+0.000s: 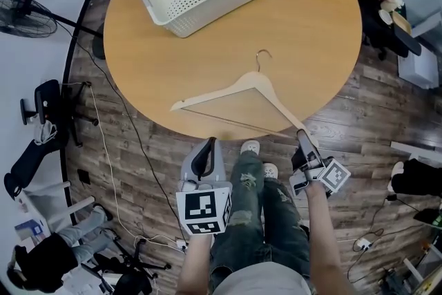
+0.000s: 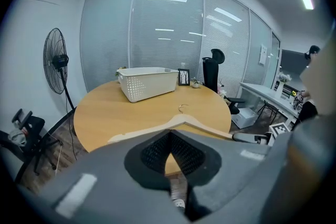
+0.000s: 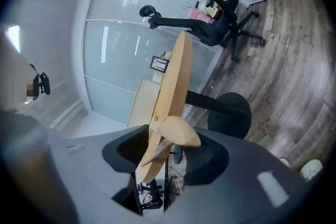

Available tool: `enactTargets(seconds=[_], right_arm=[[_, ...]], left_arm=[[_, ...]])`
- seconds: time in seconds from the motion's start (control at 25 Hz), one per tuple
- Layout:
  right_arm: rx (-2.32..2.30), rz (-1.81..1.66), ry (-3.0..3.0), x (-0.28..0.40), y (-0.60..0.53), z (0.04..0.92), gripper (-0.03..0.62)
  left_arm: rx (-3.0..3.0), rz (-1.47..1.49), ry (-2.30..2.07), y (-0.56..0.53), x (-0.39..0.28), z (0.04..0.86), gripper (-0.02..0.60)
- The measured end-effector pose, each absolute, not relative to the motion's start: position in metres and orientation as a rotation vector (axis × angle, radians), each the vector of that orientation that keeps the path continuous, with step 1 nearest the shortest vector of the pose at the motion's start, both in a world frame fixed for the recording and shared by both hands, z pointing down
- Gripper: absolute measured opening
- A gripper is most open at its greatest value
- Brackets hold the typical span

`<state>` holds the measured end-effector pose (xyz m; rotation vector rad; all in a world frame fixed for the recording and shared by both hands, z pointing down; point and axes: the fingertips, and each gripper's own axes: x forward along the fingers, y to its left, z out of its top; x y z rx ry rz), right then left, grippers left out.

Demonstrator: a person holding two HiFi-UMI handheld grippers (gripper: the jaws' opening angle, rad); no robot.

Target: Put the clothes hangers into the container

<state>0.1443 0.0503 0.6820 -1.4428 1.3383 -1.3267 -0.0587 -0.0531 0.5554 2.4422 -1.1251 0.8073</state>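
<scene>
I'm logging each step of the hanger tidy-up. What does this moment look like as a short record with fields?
hanger: one, wooden, flat on the table, hook toward the basket, right end at the near edge
basket: white, far side of the table, no hanger inside
right tongs: partly open around the hanger's right end, not clamped
left tongs: shut, empty, held off the table by its near edge
step: hanger not yet lifted
</scene>
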Motion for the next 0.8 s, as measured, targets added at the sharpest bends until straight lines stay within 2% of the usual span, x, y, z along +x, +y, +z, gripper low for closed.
enactTargets(seconds=[0.12, 0.4, 0.48, 0.8], right_arm=[[-1.416, -1.328, 1.306, 0.146, 0.049, 0.686, 0.183], [-1.362, -1.305, 1.24, 0.149, 0.043, 0.689, 0.153], [-1.361, -1.293, 1.245, 0.149, 0.042, 0.687, 0.11], [-1.285, -1.27, 1.203, 0.15, 0.043, 0.686, 0.089]], left_arm=[[2.436, 0.813, -1.129, -0.054, -0.06, 0.559, 0.0], [2.424, 0.823, -1.125, -0.053, -0.062, 0.566, 0.0], [2.426, 0.822, -1.123, -0.053, -0.063, 0.564, 0.0], [2.429, 0.819, -1.109, -0.049, -0.063, 0.563, 0.0]])
